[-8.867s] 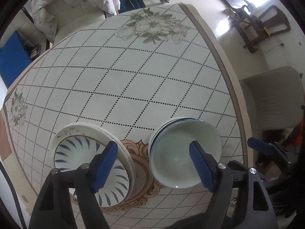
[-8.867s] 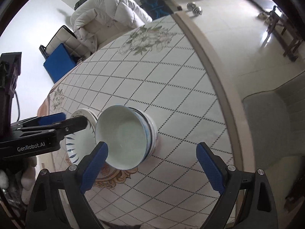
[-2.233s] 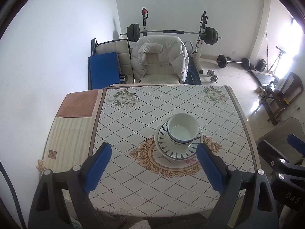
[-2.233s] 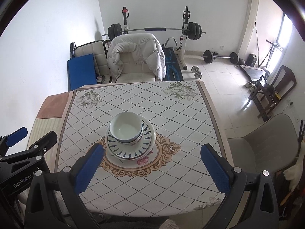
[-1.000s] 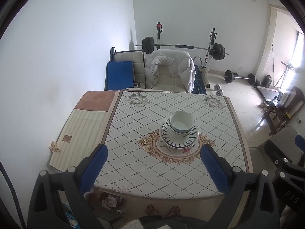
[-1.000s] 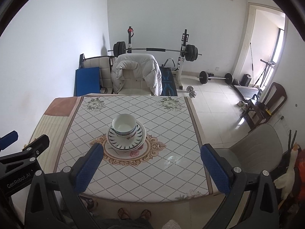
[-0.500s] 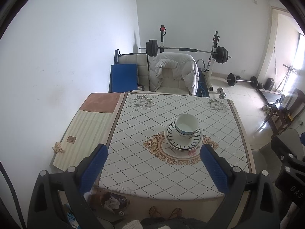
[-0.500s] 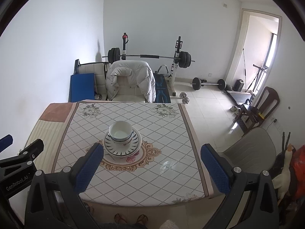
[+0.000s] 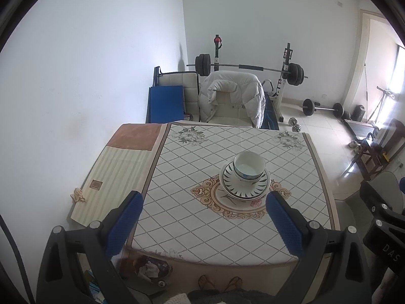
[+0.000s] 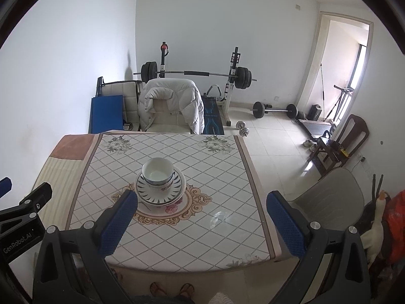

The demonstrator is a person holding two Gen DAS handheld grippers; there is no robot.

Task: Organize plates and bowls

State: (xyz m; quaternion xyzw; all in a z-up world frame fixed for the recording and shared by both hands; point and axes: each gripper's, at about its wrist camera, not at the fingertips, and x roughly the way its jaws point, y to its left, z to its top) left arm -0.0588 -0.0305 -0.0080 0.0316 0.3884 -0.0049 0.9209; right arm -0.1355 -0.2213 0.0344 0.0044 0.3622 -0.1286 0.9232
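White bowls (image 9: 249,168) sit nested on stacked plates with a dark striped rim (image 9: 244,186), in the middle of the table (image 9: 192,217) with its diamond-pattern cloth. The same bowls (image 10: 158,171) and plates (image 10: 162,190) show in the right wrist view. My left gripper (image 9: 203,221) is held high above the table's near edge, open, with nothing between its blue pads. My right gripper (image 10: 201,219) is also high and pulled back, open and empty. Both are far from the stack.
A chair draped with a white padded jacket (image 9: 231,96) stands behind the table. A barbell rack (image 10: 195,74), dumbbells and a blue mat (image 9: 165,102) line the far wall. A grey chair (image 10: 329,197) stands right of the table. The person's feet (image 10: 172,288) show below the near edge.
Earlier the bowls stood beside the plates close under my grippers; now they rest on the plates. Both grippers have drawn back and risen, so the whole table and room are in view.
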